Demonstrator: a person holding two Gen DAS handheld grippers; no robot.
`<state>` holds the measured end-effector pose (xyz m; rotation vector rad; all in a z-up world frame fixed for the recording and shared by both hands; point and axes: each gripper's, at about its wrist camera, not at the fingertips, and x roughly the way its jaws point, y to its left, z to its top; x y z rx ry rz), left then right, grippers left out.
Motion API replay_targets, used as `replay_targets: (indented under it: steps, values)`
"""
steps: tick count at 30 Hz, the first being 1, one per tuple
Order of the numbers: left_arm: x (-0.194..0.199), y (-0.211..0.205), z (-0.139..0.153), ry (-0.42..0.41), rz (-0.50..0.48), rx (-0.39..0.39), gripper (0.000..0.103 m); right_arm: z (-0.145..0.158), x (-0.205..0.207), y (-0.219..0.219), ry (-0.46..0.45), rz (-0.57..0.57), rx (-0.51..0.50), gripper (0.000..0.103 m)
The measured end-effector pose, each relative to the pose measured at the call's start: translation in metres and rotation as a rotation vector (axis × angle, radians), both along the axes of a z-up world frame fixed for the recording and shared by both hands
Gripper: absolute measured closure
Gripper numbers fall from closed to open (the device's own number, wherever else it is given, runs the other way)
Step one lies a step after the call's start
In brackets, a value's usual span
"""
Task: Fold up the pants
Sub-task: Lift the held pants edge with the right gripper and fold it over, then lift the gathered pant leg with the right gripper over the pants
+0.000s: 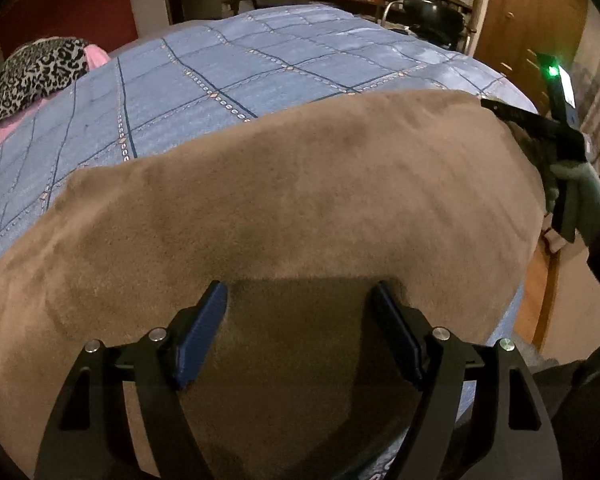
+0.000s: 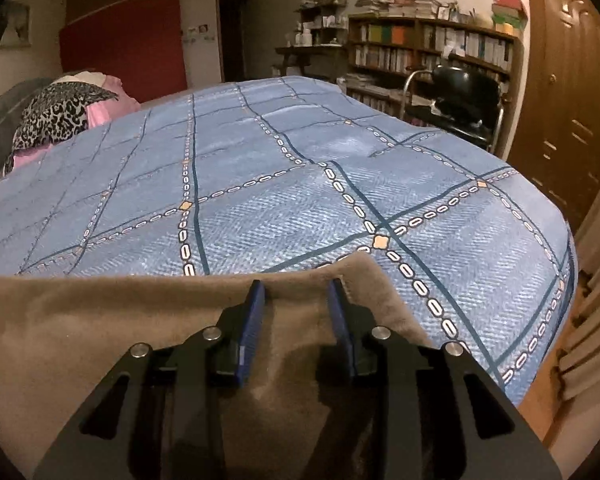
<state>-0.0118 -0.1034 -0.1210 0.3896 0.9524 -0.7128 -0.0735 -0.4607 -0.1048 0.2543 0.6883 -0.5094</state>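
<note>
Left wrist view looks down over the left claw [image 1: 300, 300], its blue pads spread wide above the brown pants [image 1: 284, 200] with nothing pinched between them. The pants are a soft, suede-like cloth, spread broad and mostly flat on the bed [image 1: 204, 80], their far edge running in a smooth arc across the blue bedspread. At the right end of that edge the right claw [image 1: 500, 110] reaches onto the cloth, carried by a gloved hand [image 1: 584, 196]. From the right wrist view the right claw [image 2: 296, 288] stands about a third open, pads straddling the pants' [image 2: 100, 320] far corner edge; whether the pads press the cloth cannot be told. The corner's edge curls up a little just beside the right pad. Beyond it the woven bedspread [image 2: 300, 184], with dark grid lines and chain-like dashes, lies bare and roomy up to the far side. A leopard-print cloth [image 2: 56, 116] over pink fabric sits at the bed's far left. A black chair [image 2: 460, 96] and a bookshelf [image 2: 420, 48] stand behind the bed, well apart from the pants.
</note>
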Motion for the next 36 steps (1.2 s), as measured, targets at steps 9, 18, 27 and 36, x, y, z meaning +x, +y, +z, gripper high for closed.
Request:
replay_targets:
  steps: [9,18,27,36]
  values:
    - [0.003,-0.014,0.012,0.004,0.016,0.008,0.022,0.039,-0.080,-0.011,-0.199,-0.045,0.103,0.040]
    - [0.006,-0.039,0.026,-0.010,-0.021,-0.024,0.022,-0.005,-0.128,-0.039,-0.206,-0.169,0.325,0.040]
    - [0.007,-0.049,0.027,0.001,-0.009,-0.036,0.022,-0.021,-0.119,-0.039,-0.231,-0.191,0.388,0.031]
    - [0.007,-0.050,0.025,0.008,-0.011,-0.043,0.022,-0.015,-0.115,-0.032,-0.237,-0.168,0.400,0.049]
